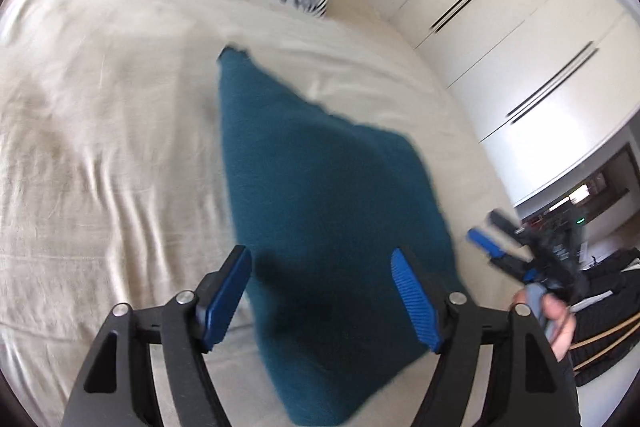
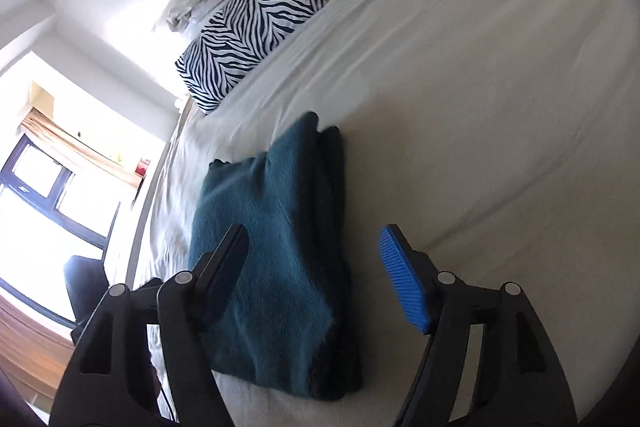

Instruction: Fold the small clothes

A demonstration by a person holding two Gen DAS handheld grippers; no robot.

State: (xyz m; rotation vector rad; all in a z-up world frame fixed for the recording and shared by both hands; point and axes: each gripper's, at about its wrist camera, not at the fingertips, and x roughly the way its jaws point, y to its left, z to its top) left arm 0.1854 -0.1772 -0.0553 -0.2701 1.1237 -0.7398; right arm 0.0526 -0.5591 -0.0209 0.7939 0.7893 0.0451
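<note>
Teal cloth folded on the bed, both grippers let go

The teal cloth point(image 2: 276, 259) lies on the bed point(image 2: 460, 107) in a thick folded stack, with layers showing along one side. The right gripper point(image 2: 316, 275) hangs just above it with its jaws spread wide, holding nothing. The left gripper point(image 1: 322, 297) hangs over the same cloth too — jaws spread, nothing between them. The left view is blurry, so I cannot tell if the edges line up well. The fold looks nearly done, maybe finished. Next comes one more fold or a pat flat — then another piece, maybe from the zebra cloth point(image 2: 248, 31) near the head of the bed.
</note>
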